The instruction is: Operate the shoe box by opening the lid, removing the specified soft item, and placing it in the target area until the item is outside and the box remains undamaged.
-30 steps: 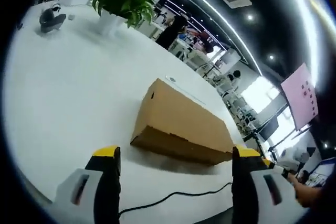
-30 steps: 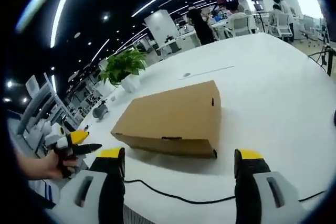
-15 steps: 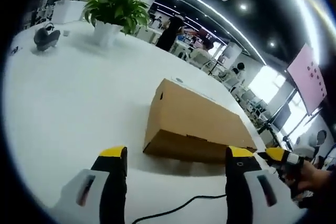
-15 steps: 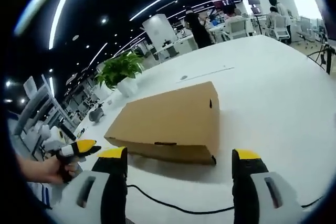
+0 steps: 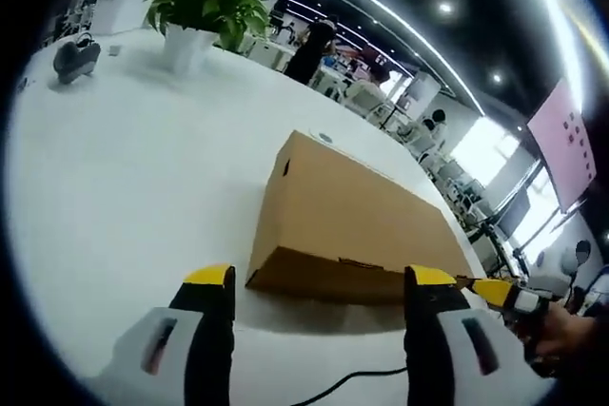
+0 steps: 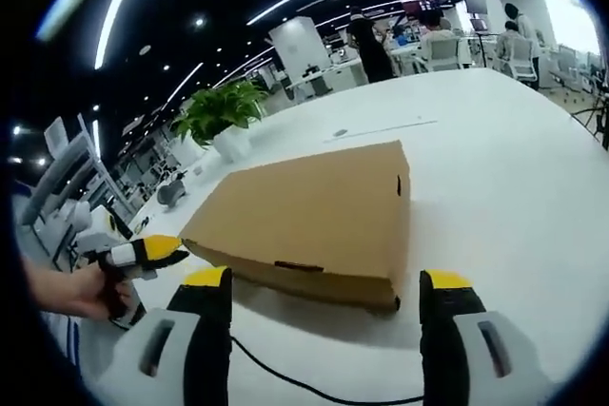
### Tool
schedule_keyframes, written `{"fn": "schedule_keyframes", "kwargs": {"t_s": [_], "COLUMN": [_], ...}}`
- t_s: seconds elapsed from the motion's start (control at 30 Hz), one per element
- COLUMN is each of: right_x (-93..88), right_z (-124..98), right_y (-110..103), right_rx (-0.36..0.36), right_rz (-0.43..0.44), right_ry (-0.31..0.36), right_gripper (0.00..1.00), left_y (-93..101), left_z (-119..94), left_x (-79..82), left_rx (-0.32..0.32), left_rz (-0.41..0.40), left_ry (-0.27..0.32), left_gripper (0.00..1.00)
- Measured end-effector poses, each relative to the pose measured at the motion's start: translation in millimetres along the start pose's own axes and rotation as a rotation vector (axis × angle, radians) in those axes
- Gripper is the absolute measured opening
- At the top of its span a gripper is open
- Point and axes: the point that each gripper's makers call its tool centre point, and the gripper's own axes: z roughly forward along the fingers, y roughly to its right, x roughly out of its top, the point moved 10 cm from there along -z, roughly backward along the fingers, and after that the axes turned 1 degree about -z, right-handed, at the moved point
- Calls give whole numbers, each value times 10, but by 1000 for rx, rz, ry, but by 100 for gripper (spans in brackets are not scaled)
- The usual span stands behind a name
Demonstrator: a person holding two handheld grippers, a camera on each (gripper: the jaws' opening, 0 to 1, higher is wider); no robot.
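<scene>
The box [image 5: 357, 225] lies flat on the white desk [image 5: 114, 159] with its lid down, plain brown cardboard with no print or label that I can read. A small dark hole sits on one end panel, and a dark slot marks the front edge of the lid. In the right gripper view the box [image 6: 314, 216] fills the middle, its front edge just beyond the yellow tips.

The left claw [image 5: 314, 282] stands wide open with nothing between its jaws, which frame the near long side of the box. The right claw [image 6: 324, 287] is likewise spread wide and empty, facing the same long side from the other end. The left claw [image 6: 152, 252] also comes in from the left in the right gripper view, gripped by a hand [image 6: 71, 290], its tip near the box's corner. The right claw [image 5: 495, 292] shows at the right in the left gripper view, its tip just beside the box's other front corner.

A black cable [image 6: 304, 389] runs across the desk in front of the box. Farther back stands a plant [image 5: 205, 2] in a white pot, and near it a dark grey object [image 5: 74, 54]. A pink sheet [image 5: 569, 145] hangs at the right; its marks are too small to read. People [image 6: 366, 45] stand among desks and chairs behind.
</scene>
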Motion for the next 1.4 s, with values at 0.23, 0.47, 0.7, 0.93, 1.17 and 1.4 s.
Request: {"fn": "schedule_keyframes", "kwargs": {"t_s": [0.23,0.47,0.7,0.93,1.17,1.4], "right_x": [-6,-17,-31,-60,-54,-46], "right_z": [94,149,194,195,200,203], "right_y": [-9,-2,-2,18,13,-6], "right_rx": [9,0,-9,-41,-43,-53], "right_rz": [49,45,36,-21,-13,-16], "right_ry": [-2,-18,-30,-39,-37,-48], "right_gripper": [78,76,74,66,67,67], "left_y": [45,38,50,45,57,78], "left_z": [98,172,228,232,236,227], "left_x": [-36,-37,2,-2,3,27], "left_rx": [-10,1,20,27,33,42], "left_rz": [-2,12,2,3,4,17], "left_ry": [-22,-40,-33,-25,-24,-45], "left_gripper": [72,71,71,71,71,70]}}
